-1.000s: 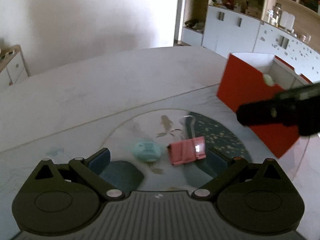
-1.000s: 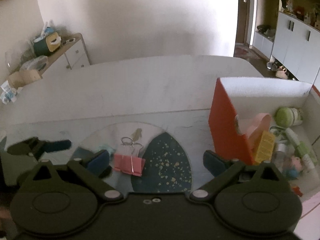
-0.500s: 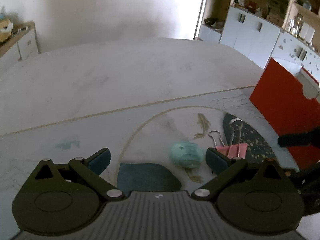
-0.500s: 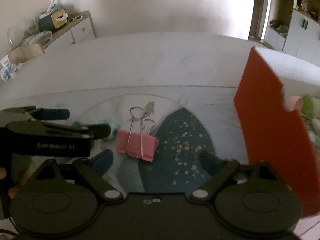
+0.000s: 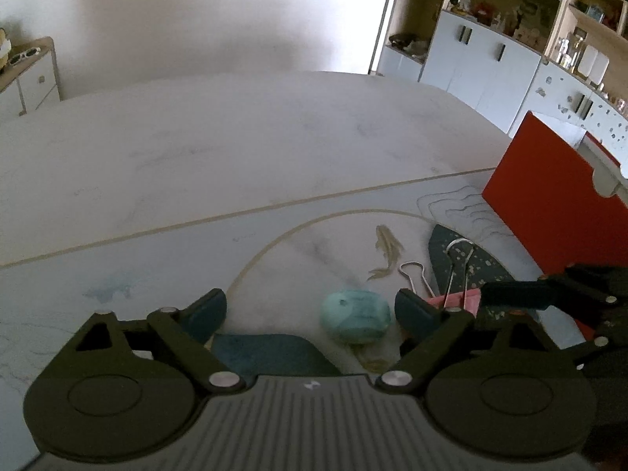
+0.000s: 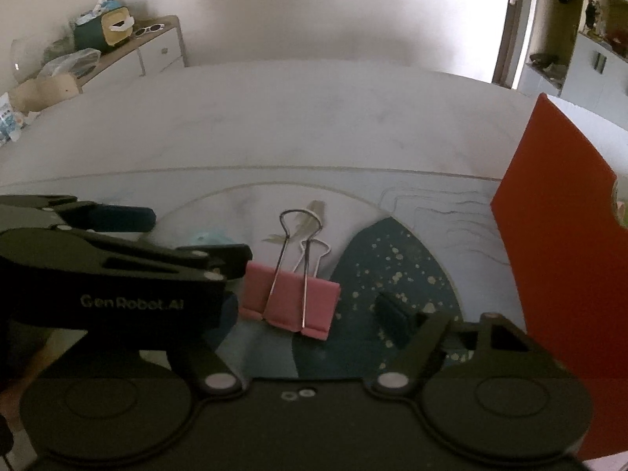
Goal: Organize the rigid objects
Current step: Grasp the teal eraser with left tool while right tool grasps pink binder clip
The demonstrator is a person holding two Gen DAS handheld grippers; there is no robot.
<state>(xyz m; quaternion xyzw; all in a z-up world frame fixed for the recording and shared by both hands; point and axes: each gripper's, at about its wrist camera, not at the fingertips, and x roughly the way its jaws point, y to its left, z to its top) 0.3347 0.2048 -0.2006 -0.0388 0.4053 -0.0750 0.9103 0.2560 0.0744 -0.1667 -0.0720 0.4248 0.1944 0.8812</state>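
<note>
Right gripper (image 6: 306, 314) closing, pink binder clip (image 6: 290, 300) between pads, not yet pinched; clip's wire handles point toward worktop's far edge. Left gripper (image 5: 310, 310) closing around teal pebble (image 5: 355, 316), untouched, just left of clip.

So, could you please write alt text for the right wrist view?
A pink binder clip lies on a table mat between the right gripper's closing jaws, not yet pinched. The left gripper reaches in from the left; a red box stands on the right.
</note>
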